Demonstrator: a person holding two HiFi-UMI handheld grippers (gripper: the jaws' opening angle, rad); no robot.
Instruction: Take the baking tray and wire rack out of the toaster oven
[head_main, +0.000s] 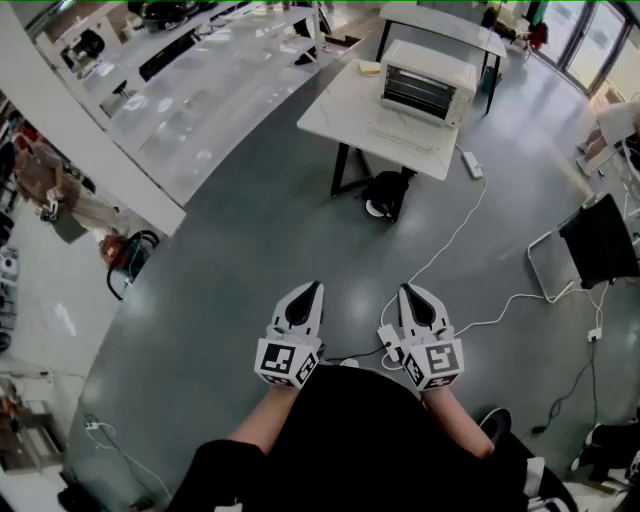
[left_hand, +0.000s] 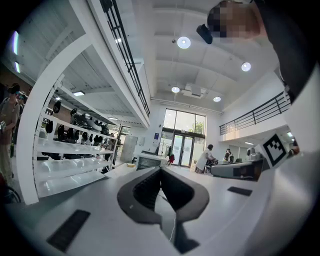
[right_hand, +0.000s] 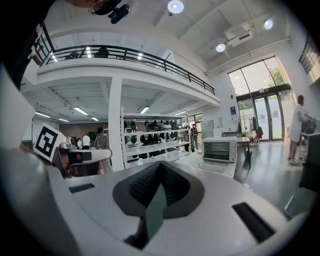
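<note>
Toaster oven (head_main: 427, 82) on white table (head_main: 335, 115), well apart from claws; left claw (head_main: 312, 290), right claw (head_main: 411, 292) both pinched closed, empty.

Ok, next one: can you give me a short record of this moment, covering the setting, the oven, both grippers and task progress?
setting: large hall, grey floor, white shelving
toaster oven: on a white table, far ahead of the person
oven door: appears folded down
left gripper: shut, empty, held in front of the body
right gripper: shut, empty, beside the left
progress: not begun; oven contents too far to make out
</note>
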